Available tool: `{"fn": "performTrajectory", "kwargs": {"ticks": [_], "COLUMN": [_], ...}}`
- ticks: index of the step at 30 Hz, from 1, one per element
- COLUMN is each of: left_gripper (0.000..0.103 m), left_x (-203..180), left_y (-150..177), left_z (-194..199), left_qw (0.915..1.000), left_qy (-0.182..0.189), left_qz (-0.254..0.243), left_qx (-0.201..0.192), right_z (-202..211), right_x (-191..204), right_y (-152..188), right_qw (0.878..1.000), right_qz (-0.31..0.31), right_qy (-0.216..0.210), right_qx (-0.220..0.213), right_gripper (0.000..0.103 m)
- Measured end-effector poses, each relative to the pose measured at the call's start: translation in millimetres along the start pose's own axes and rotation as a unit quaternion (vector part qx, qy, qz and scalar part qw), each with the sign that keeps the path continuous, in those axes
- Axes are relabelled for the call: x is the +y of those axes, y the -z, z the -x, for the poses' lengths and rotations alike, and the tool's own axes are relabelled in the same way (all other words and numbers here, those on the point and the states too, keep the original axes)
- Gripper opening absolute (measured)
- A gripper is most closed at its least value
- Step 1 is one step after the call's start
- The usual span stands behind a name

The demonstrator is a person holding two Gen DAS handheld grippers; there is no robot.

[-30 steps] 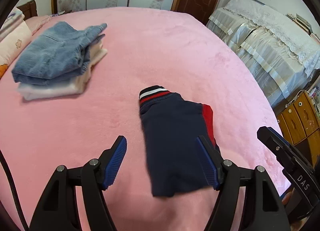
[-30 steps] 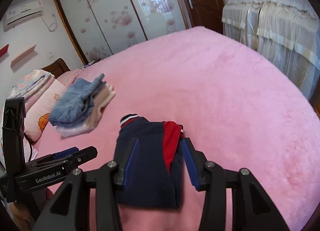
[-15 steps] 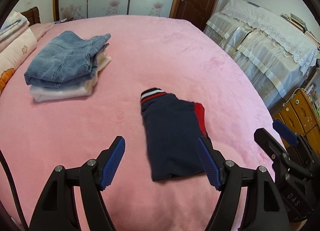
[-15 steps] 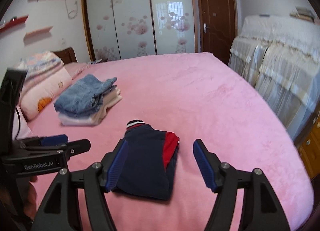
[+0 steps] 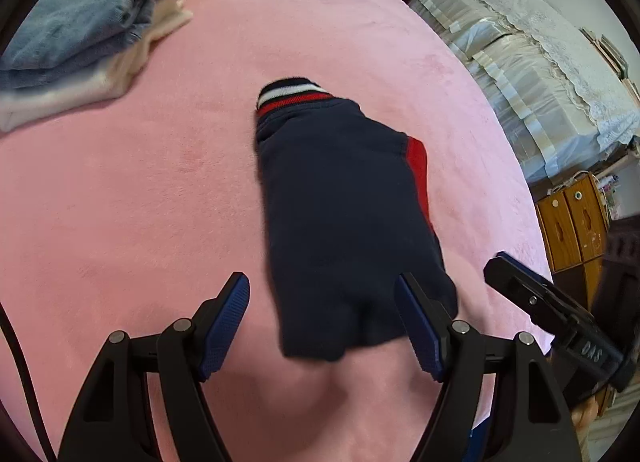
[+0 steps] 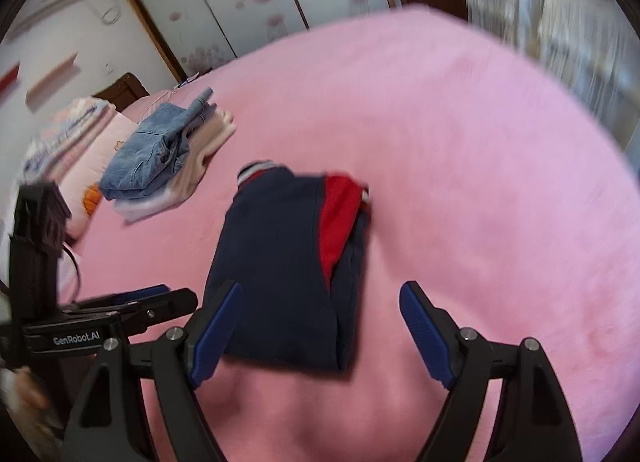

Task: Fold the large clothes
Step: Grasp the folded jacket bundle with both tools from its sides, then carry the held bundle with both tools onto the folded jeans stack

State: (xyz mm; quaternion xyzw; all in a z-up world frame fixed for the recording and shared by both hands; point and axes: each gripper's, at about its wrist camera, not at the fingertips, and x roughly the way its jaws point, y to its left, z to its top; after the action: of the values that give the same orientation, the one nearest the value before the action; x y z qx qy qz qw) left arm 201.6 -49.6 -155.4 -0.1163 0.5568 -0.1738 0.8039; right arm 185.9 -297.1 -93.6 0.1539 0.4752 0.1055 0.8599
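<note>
On the pink bed (image 5: 120, 202) the folded navy garment (image 5: 340, 202) lies between both wide-open, empty grippers, left (image 5: 326, 324) and right (image 6: 320, 328), its near edge blurred, its underlayers hidden.

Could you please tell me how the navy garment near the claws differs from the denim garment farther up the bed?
The navy garment lies alone on the pink bedspread; the denim garment tops a stack of pale folded clothes. The navy garment shows a red panel and striped cuff; the denim garment is plain faded blue. Both are folded and untouched by either claw.
</note>
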Motion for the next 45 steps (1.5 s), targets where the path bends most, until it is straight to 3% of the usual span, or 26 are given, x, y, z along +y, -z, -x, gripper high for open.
{"fn": "performTrajectory", "kwargs": {"ticks": [4, 11, 16, 18, 21, 25, 30, 38, 45], "left_gripper": [0.073, 0.074, 0.073, 0.074, 0.074, 0.069, 0.056, 0.052, 0.052], "left_x": [13.7, 35.9, 45.2, 45.7, 45.7, 40.4, 16.1, -19.6, -22.5], "left_y": [-11.5, -24.7, -24.2, -24.2, -25.1, -26.2, -27.2, -18.9, -4.5], "left_z": [-27.2, -59.7, -78.3, -82.9, -91.6, -92.7, -80.1, -43.3, 2.4], "left_qw": [0.9973, 0.9899, 0.9843, 0.9835, 0.9817, 0.9847, 0.9938, 0.9980, 0.9983], "left_qy": [0.060, 0.117, 0.145, 0.149, 0.156, 0.142, 0.087, 0.036, 0.034], "left_qz": [0.018, 0.054, 0.064, 0.066, 0.075, 0.063, 0.022, -0.029, -0.036], "left_qx": [0.038, 0.059, 0.078, 0.079, 0.079, 0.079, 0.066, 0.042, 0.030], "right_z": [-29.1, -78.0, -106.4, -114.4, -122.3, -121.9, -109.8, -81.8, -48.3], "right_x": [-25.4, -52.3, -58.4, -58.1, -58.5, -56.6, -47.9, -31.9, -4.2], "right_y": [-5.7, -13.5, -13.8, -14.1, -14.7, -14.9, -13.4, -2.3, 16.7], "right_qw": [0.996, 0.977, 0.964, 0.961, 0.956, 0.957, 0.966, 0.972, 0.974], "right_qz": [-0.052, -0.124, -0.150, -0.155, -0.161, -0.155, -0.135, -0.129, -0.117], "right_qy": [-0.061, -0.145, -0.188, -0.201, -0.218, -0.221, -0.200, -0.183, -0.183], "right_qx": [0.046, 0.093, 0.110, 0.113, 0.115, 0.110, 0.092, 0.068, 0.058], "right_gripper": [0.081, 0.081, 0.074, 0.062, 0.054, 0.045, 0.035, 0.030, 0.030]}}
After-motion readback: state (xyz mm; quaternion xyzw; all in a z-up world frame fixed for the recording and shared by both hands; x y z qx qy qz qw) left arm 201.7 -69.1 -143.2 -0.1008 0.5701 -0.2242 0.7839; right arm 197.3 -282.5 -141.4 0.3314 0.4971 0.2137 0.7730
